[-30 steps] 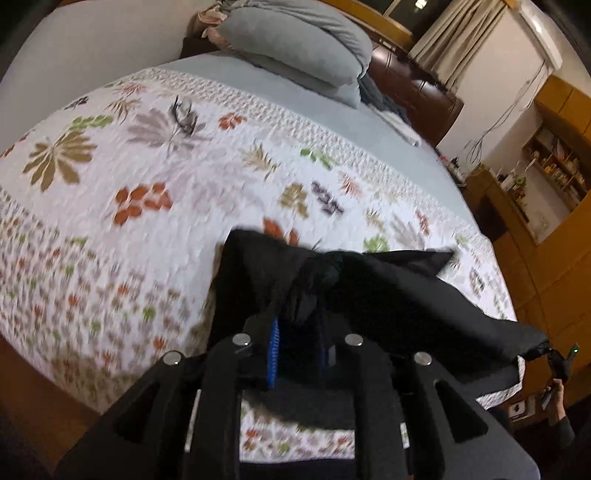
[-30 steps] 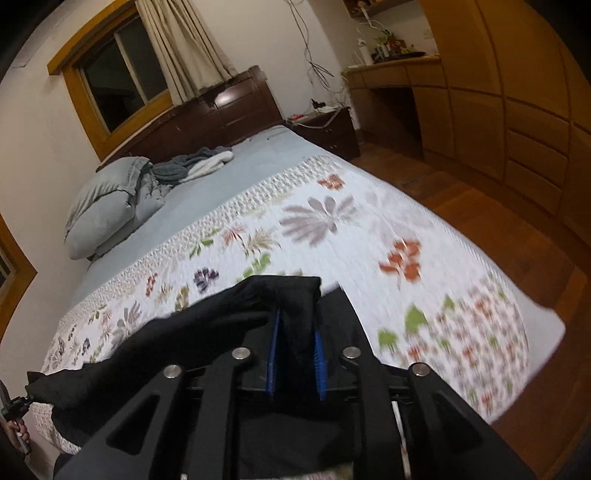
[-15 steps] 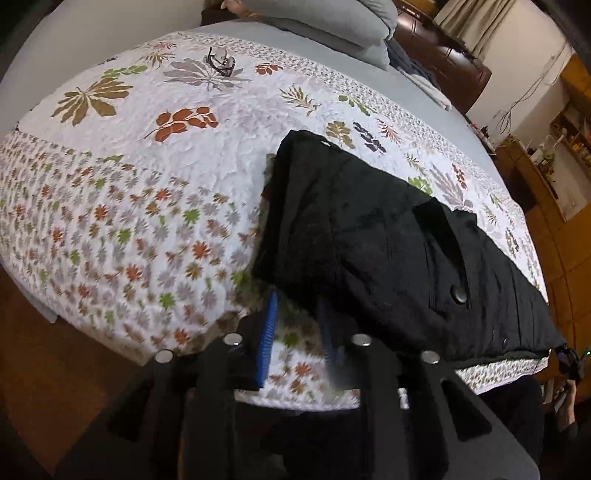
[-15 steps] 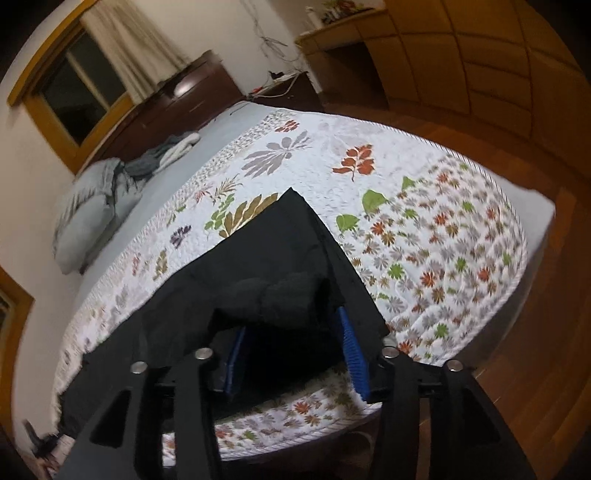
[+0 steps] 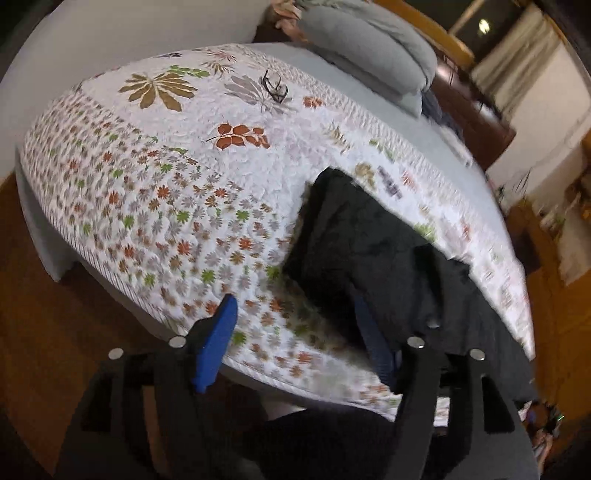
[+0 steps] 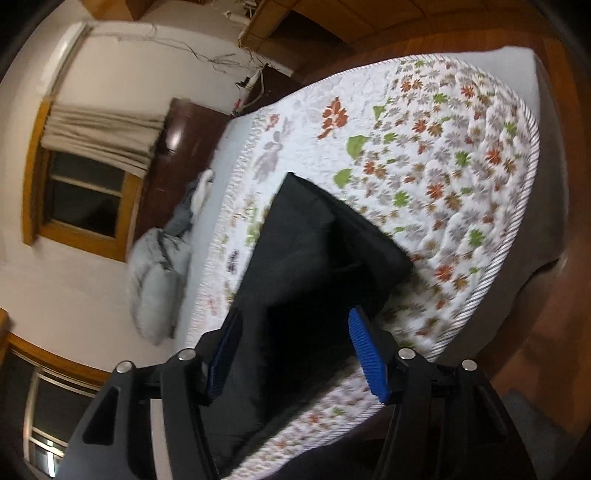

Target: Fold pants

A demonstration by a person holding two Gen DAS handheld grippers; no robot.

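The black pants (image 5: pixel 373 240) lie flat along the near edge of the floral quilt (image 5: pixel 177 206). My left gripper (image 5: pixel 295 314) is open and empty, just off the bed edge by the pants' left end. In the right wrist view the pants (image 6: pixel 314 251) lie on the quilt (image 6: pixel 461 155) with one end toward the bed's corner. My right gripper (image 6: pixel 291 328) is open and empty above that end, its blue pads (image 6: pixel 367 354) apart on either side of the cloth.
Grey pillows (image 5: pixel 369 48) and a dark wooden headboard (image 5: pixel 476 122) stand at the far end. A pair of glasses (image 5: pixel 275 86) lies on the quilt. Wooden floor (image 5: pixel 55 332) surrounds the bed. Wooden cabinets (image 6: pixel 369 22) line the wall.
Both grippers let go of the pants, which now lie flat on the quilt. Both grippers have opened wide and drawn back toward the bed edge.
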